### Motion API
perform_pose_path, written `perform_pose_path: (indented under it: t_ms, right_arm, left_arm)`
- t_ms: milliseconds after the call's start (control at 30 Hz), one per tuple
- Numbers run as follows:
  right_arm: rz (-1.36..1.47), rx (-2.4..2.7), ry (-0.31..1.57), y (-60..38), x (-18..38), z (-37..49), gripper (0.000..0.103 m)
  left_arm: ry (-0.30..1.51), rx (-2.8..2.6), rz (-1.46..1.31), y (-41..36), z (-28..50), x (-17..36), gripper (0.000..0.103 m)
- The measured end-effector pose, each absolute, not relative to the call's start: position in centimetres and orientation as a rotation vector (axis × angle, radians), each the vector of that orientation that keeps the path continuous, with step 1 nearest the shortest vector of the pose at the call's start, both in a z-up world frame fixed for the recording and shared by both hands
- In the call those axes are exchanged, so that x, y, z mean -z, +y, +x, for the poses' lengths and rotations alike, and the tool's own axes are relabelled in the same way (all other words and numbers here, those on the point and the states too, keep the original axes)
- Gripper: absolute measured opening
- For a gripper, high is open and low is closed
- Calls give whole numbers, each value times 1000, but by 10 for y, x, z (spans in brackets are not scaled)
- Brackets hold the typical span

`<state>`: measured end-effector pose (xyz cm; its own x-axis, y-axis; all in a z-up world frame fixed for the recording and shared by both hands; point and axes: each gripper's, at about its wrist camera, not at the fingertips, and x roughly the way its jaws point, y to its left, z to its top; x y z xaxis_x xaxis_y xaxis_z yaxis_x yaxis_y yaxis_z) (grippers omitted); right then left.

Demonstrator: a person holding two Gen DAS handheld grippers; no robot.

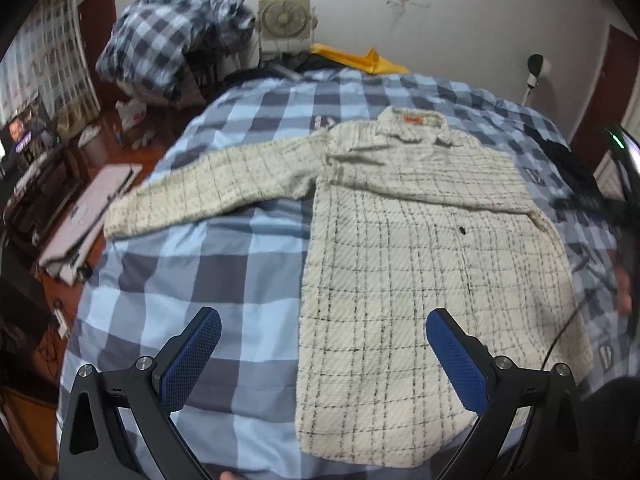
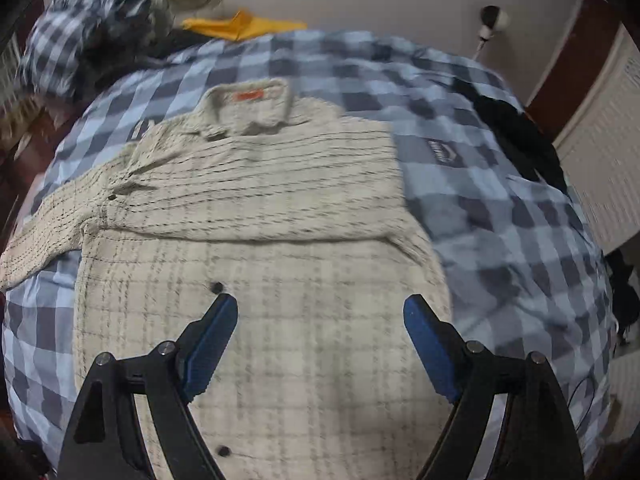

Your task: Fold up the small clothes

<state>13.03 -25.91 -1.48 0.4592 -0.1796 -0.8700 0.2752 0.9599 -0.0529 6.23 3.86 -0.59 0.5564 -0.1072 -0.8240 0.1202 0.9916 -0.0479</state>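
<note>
A cream checked shirt [image 1: 420, 248] lies flat on the blue checked bed cover [image 1: 224, 248], collar with an orange label [image 1: 412, 119] at the far side. Its right sleeve is folded across the chest; its left sleeve [image 1: 208, 188] stretches out to the left. My left gripper [image 1: 324, 332] is open and empty, hovering over the shirt's lower left edge. In the right wrist view the shirt [image 2: 256, 240] fills the middle, and my right gripper [image 2: 320, 316] is open and empty above its lower body.
A bundle of checked bedding [image 1: 172, 40] and a fan [image 1: 285, 16] stand at the far left of the bed, with yellow cloth [image 1: 360, 60] behind. Dark clothing [image 2: 516, 136] lies on the bed's right side. A cluttered desk [image 1: 80, 208] is off the left edge.
</note>
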Motion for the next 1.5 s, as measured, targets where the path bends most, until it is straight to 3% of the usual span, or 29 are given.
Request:
perform_pose_path:
  t_ms: [167,600,867,1000,1067,1133,1200,1300,1500]
  right_arm:
    - [104,192,1052,-248,43,125,85]
    - [-384,202,984,-195,57,133,85]
    - [-376,316,1044,-255,76,184,85]
    - [-194,338,1170,-326,107,215,84]
    - [-58,344,1209,-356,119,221,74]
    - [85,344,1259,-384,133,224,37]
    - [185,324,1288,-402,145,225,15]
    - [273,291,1263,-416,150,220,8]
    - [460,320,1189,-438,149,202,5]
  left_arm:
    - [1065,111,-40,44,94,14,103]
    - [1044,-12,41,42,129,18,103]
    - [1066,1,29,35,128,25,103]
    - [1060,9,10,39,125,31,103]
    - [1068,12,25,38,125,37,103]
    - [1079,21,47,34,124,42,103]
    - [1081,30,68,30,123,45,103]
    - [1072,37,87,26,122,44,103]
    - [1067,44,87,26,120,43,103]
